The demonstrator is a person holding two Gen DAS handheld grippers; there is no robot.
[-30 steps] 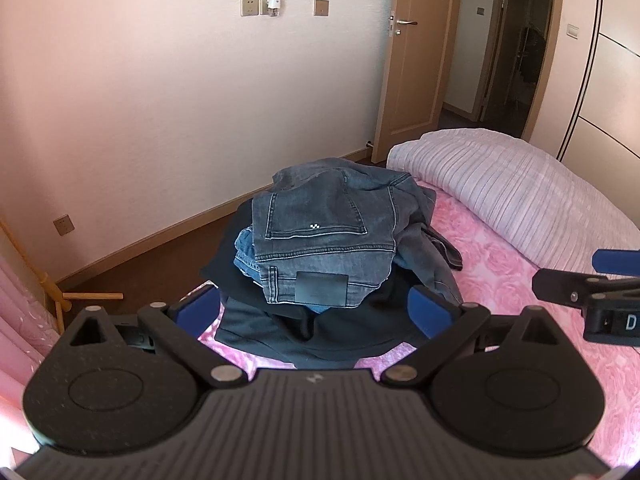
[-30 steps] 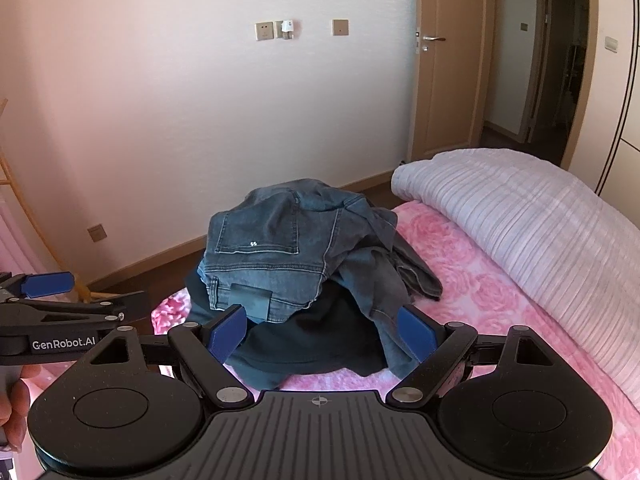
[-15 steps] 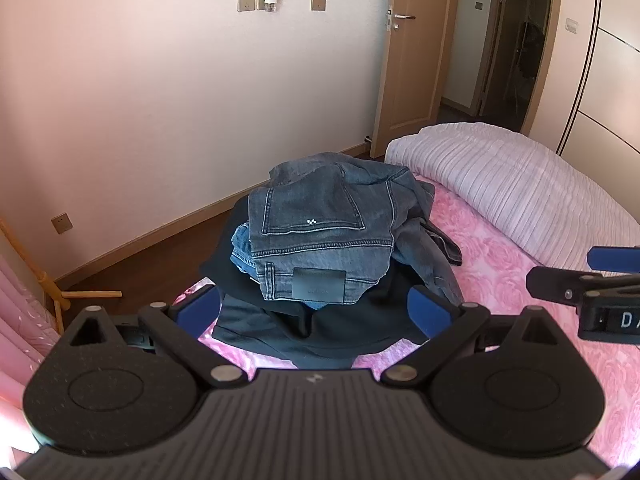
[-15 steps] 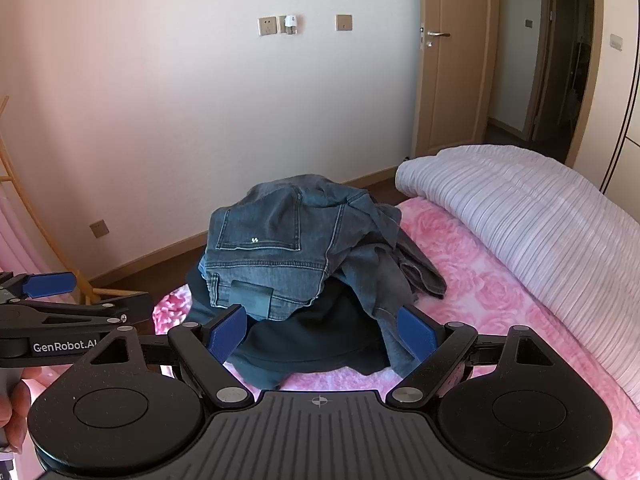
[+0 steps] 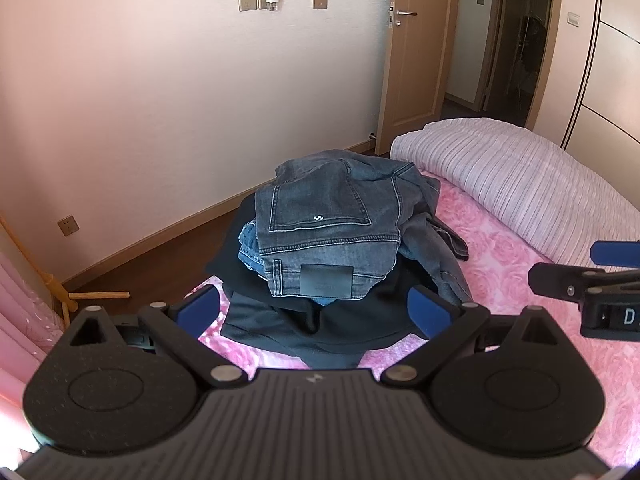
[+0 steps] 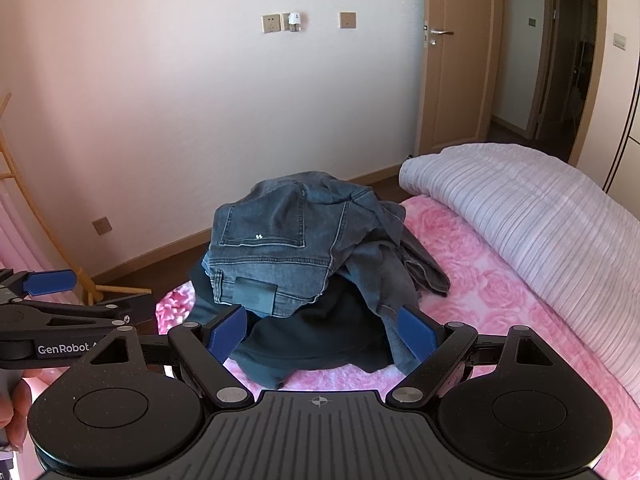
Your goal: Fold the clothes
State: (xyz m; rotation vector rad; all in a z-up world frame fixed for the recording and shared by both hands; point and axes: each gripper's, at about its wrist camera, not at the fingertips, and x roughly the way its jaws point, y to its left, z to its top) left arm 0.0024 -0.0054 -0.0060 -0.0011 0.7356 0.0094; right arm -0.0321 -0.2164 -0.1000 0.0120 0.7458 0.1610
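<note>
While hand (image 6: pixel 14 412) shows right view only, jeans (image 5: pixel 324 236) both.

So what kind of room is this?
Most likely a home bedroom: a bed with a pink floral sheet and a striped quilt, a pile of clothes on it, and a wooden door left ajar.

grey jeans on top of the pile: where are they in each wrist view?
Left wrist: grey jeans centre frame, atop the pile, above the black garment.
Right wrist: grey jeans centre-left, same pile.
Shared landmark: the dark waistband patch.
</note>
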